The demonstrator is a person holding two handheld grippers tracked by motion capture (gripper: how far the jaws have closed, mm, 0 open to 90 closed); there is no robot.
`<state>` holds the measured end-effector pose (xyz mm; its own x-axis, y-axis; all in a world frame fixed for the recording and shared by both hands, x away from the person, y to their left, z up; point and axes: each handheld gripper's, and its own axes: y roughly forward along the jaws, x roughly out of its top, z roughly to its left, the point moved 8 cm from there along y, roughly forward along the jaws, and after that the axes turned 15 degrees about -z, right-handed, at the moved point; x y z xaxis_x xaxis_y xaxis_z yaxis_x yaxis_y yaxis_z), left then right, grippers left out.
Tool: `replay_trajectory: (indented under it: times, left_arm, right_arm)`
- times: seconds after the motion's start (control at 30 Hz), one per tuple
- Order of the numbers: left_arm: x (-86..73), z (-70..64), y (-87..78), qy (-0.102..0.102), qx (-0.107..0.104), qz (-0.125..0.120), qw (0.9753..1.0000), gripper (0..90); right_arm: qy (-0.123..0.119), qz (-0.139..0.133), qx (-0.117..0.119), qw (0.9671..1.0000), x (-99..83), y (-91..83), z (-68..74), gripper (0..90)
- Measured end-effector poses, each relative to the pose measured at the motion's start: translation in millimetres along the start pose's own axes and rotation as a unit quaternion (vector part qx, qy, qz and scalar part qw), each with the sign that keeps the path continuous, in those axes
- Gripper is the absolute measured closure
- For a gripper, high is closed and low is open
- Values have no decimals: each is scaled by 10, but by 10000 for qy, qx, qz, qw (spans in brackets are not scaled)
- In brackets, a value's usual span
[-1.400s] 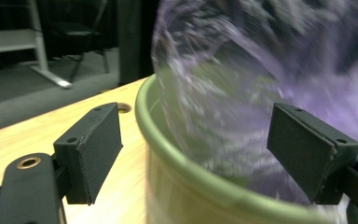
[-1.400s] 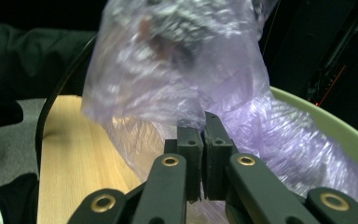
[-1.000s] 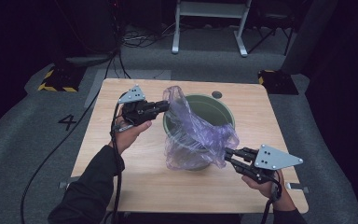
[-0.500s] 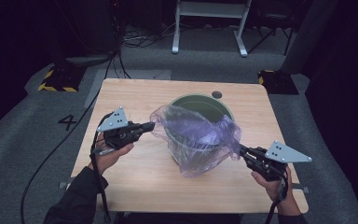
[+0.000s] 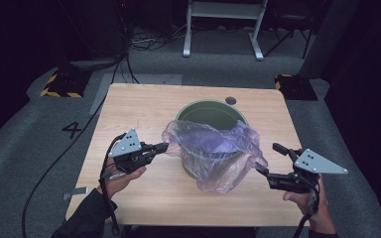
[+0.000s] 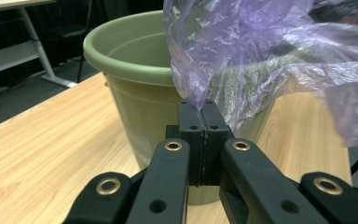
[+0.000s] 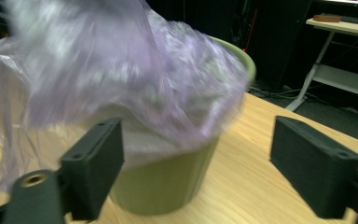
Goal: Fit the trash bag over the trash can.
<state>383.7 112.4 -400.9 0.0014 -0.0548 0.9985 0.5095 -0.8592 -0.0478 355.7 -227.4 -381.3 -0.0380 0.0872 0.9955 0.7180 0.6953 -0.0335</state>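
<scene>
While the purple plastic bag lies draped over the near rim of the green bucket, the entry reads as follows.

Item 1, bucket: olive green, upright, near the middle of the wooden table; far rim bare, near rim and front wall covered by film.

Item 2, bag: thin, translucent, crumpled; partly inside the bucket, partly hanging down its front toward the tabletop.

Item 3, left gripper: jaws pressed together on a pinch of the bag's edge at the bucket's left side, seen plainly in the left gripper view.

Item 4, right gripper: jaws spread wide, nothing between them, standing just off the bag's right-hand fold; the right gripper view shows bucket and film ahead of the gap.

Step in hand, as judged: lining the bucket, with the bag's mouth being spread over the rim. One side is held; the other hangs loose.

Next move, as judged: the right gripper needs a fresh hold on the loose edge, then a pull outward and over the uncovered rim, while the left keeps tension.
</scene>
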Motion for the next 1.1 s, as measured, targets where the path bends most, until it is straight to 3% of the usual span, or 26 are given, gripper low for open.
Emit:
replay_trajectory:
  times: [0.07,0.2,0.33,0.4,0.57,0.63,0.8,0.87,0.93,1.0,1.1]
  left_arm:
    - [2,1,-1,43,27,27,10000,898]
    - [7,-1,1,62,23,55,10000,898]
    - [2,-21,26,126,27,109,9999,898]
    - [13,-29,35,121,22,110,9999,898]
    - [55,-48,34,219,11,121,9997,898]
    - [64,-50,37,229,-10,136,9996,898]
    - [69,-65,48,279,-30,165,9995,898]
    - [66,-64,55,301,-18,179,9994,898]
    - [62,-58,55,284,-46,193,9994,898]
    - [57,-59,48,250,-81,188,9995,898]
    - [46,-52,24,228,-125,230,9994,898]
  right_arm:
    - [-29,96,30,9999,-13,-97,-27,157]
    - [-307,559,-7,9980,-55,-285,-28,155]
    - [-283,259,43,9993,127,-429,89,154]
    - [-334,130,-11,9994,239,-451,124,153]
    - [-412,-268,138,9987,536,-470,271,150]
    - [-504,-332,218,9979,610,-434,354,150]
    - [-920,-168,438,9947,640,-217,578,166]
    - [-1145,-84,378,9927,627,-88,598,271]
    - [-1164,-71,350,9926,616,2,573,416]
    - [-1314,60,223,9911,579,96,501,585]
    - [-1298,193,-18,9914,511,235,331,741]
